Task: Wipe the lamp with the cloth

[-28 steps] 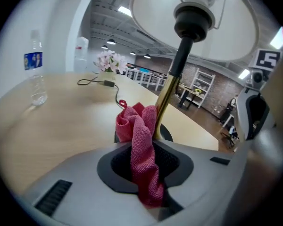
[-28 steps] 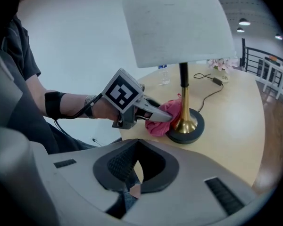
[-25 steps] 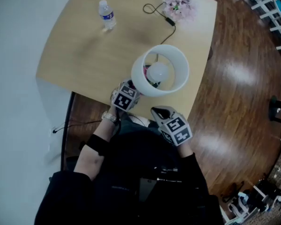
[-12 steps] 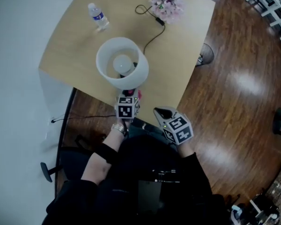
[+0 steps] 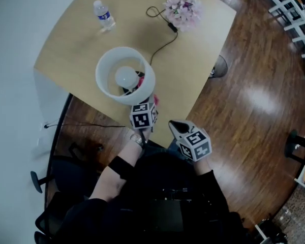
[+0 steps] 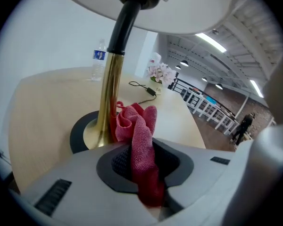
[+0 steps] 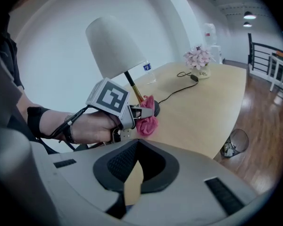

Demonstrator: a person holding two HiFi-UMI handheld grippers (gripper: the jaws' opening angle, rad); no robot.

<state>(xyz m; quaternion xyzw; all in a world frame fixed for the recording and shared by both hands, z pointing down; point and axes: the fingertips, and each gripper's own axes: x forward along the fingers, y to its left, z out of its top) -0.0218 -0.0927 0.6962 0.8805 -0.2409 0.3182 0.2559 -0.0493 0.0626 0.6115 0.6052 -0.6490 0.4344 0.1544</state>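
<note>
The lamp has a white shade (image 5: 108,83), a brass pole (image 6: 108,93) and a dark round base (image 6: 79,134); it stands near the table's near edge. My left gripper (image 5: 148,104) is shut on a pink cloth (image 6: 140,145) just under the shade's near right rim. The cloth's bunched end lies close beside the pole's lower part; contact is unclear. From the right gripper view the shade (image 7: 114,46), left gripper (image 7: 142,111) and cloth (image 7: 147,121) show together. My right gripper (image 5: 173,124) hangs off the table's edge, shut and empty (image 7: 133,175).
A water bottle (image 5: 102,15), a pink flower bunch (image 5: 183,6) and the lamp's black cable (image 5: 165,39) lie on the wooden table (image 5: 71,50). A waste bin (image 5: 219,65) stands on the wood floor to the right. A dark chair (image 5: 56,177) is at the left.
The left gripper, still holding the cloth, has swung from the shade's left side round to its near right side and rolled. The right gripper has shifted a little; the view has also moved.
</note>
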